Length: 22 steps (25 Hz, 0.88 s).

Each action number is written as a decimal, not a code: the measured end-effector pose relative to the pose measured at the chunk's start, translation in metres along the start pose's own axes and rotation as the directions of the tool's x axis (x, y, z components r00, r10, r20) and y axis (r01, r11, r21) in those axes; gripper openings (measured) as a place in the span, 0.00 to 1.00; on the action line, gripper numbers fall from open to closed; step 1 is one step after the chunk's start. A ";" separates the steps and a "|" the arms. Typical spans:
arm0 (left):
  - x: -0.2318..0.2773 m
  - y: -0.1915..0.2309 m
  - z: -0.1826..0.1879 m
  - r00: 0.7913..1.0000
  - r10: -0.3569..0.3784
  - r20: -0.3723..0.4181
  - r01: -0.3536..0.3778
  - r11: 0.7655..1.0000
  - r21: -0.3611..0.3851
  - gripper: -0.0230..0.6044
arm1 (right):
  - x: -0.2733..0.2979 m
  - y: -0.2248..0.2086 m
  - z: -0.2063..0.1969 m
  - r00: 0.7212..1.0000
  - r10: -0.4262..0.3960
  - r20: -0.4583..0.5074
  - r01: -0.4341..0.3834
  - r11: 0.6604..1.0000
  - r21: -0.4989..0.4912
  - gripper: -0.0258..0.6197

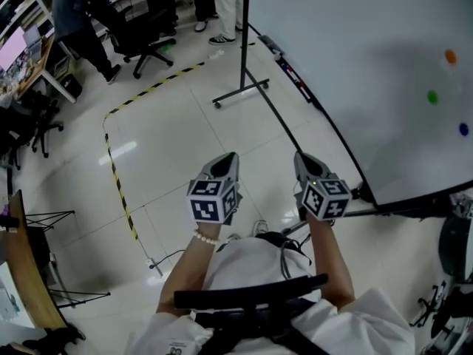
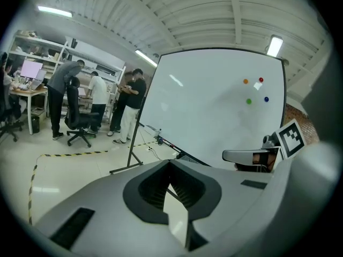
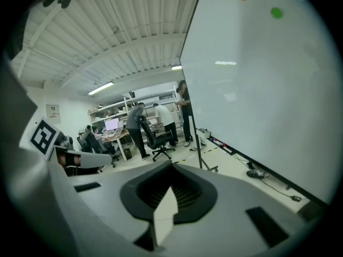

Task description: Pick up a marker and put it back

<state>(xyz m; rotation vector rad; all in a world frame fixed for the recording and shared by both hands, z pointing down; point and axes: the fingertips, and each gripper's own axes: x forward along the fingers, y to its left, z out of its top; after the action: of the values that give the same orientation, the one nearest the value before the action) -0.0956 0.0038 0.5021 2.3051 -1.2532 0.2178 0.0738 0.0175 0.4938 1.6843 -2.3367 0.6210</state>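
the left tool (image 1: 231, 156) is closed, its two tips meeting with nothing between them, and the right tool (image 1: 298, 156) is closed and empty too (each one's own camera shows the jaws drawn together to a point). the person holds them side by side above the pale tiled floor (image 1: 170, 139), aimed forward and slightly down, the right one nearer the whiteboard (image 1: 355, 43). the markers (image 1: 293, 72), small red and blue shapes too tiny to tell apart, lie on the tray (image 1: 267, 45) along the whiteboard's lower edge, well apart from both tools. an orange magnet (image 1: 450, 56), a green magnet (image 1: 432, 96) and a blue magnet (image 1: 463, 129) sit on the board's face. a strip of yellow-and-black tape (image 1: 114, 176) runs across the floor to the left, and beyond it a black office chair (image 1: 144, 39) stands near several people (image 1: 74, 13).
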 end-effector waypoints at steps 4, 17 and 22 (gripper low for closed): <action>0.005 -0.003 0.001 1.000 0.008 0.004 -0.008 1.000 -0.001 0.03 | -0.004 -0.011 -0.005 1.000 0.001 0.016 -0.002 0.999 0.053 0.05; 0.026 -0.021 0.015 0.999 0.030 0.016 -0.030 1.000 0.007 0.03 | 0.006 -0.037 0.006 0.999 0.032 0.012 -0.033 0.999 0.040 0.05; 0.033 -0.028 0.015 1.000 0.027 0.013 -0.027 1.000 0.012 0.03 | 0.006 -0.046 0.008 0.999 0.033 0.015 -0.033 0.999 0.039 0.05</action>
<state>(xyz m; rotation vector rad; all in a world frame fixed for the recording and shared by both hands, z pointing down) -0.0555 -0.0158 0.4916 2.3043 -1.2935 0.2211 0.1153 -0.0034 0.4989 1.6747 -2.3817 0.6668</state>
